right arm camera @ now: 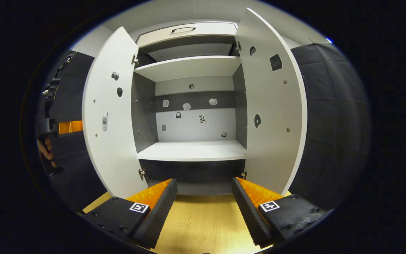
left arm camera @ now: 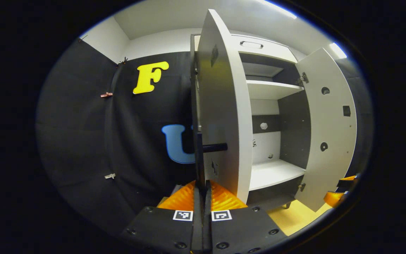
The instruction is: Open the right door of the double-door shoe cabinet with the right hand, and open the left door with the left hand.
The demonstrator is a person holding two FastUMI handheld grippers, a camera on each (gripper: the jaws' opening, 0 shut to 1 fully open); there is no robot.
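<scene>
Left hand-held gripper (left arm camera: 202, 187) clenched on left door's (left arm camera: 224, 116) dark handle (left arm camera: 198, 155). Right hand-held gripper (right arm camera: 204, 192) released, facing the shoe cabinet (right arm camera: 192, 150). Right door (right arm camera: 273, 116) stands swung wide open.

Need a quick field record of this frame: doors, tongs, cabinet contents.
left door: swung open
right door: swung open
left tongs: shut on the handle of the left door, seen in the left gripper view
right tongs: open, holding nothing, facing the cabinet
shelves: bare, no shoes in sight
floor: light wood
</scene>
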